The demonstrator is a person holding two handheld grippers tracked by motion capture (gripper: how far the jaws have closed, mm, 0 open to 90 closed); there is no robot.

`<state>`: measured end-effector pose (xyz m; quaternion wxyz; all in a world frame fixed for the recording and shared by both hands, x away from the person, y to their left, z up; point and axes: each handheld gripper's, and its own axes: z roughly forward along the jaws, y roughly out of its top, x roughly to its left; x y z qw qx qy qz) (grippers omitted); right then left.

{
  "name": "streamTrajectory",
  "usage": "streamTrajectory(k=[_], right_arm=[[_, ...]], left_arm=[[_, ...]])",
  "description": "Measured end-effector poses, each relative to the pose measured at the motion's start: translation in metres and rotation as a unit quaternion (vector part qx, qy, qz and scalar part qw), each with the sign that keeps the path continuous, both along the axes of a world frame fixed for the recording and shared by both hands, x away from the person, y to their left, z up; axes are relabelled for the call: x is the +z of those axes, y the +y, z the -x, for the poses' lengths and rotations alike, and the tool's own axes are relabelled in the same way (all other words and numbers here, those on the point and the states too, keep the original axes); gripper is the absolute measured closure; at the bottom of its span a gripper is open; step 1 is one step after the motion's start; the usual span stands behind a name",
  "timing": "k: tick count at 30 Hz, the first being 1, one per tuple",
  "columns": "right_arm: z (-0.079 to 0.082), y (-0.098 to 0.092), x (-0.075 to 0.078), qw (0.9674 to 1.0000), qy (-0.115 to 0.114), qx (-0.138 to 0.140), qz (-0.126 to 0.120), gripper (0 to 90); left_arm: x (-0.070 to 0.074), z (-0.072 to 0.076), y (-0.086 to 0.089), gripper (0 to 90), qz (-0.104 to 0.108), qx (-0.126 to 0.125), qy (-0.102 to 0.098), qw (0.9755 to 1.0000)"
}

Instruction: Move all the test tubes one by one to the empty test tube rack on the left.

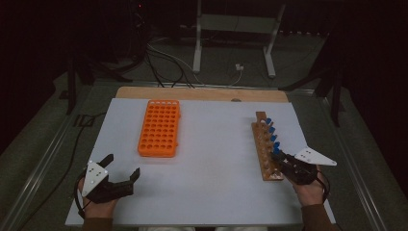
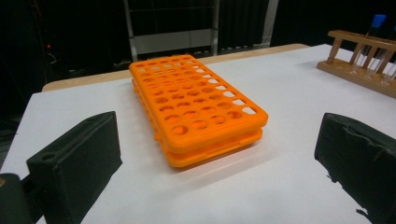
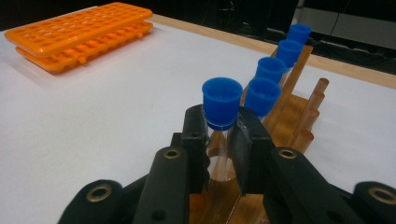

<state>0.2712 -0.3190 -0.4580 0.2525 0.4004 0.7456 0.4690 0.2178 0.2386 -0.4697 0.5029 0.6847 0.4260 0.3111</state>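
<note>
A wooden tube rack stands at the right of the white table, holding several clear tubes with blue caps. My right gripper is at the rack's near end. In the right gripper view its jaws press on the nearest blue-capped tube, just below the cap, and the tube stands in the rack. An orange tube rack lies flat left of centre, seen close in the left gripper view. My left gripper rests near the front left edge, jaws wide apart with nothing between them.
The white board lies on a wooden tabletop. Beyond the table stand a metal frame and loose cables on a dark floor. Open surface lies between the two racks.
</note>
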Motion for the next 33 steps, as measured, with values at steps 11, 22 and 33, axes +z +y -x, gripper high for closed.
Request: streamTrajectory(k=[11, 22, 33], right_arm=[[0.000, -0.001, 0.028, 0.9999, -0.009, 0.002, -0.005, 76.7], [0.001, -0.002, 0.056, 0.9995, -0.028, 0.010, -0.008, 76.8], [-0.005, 0.013, 0.059, 0.9987, -0.028, 0.033, -0.026, 76.8]], left_arm=[[-0.002, -0.001, -0.001, 1.3, -0.006, -0.003, 0.010, 0.9999], [-0.007, -0.005, -0.001, 1.3, 0.001, -0.012, 0.030, 0.9995], [0.004, -0.014, -0.012, 1.3, 0.024, -0.050, 0.015, 0.9983]])
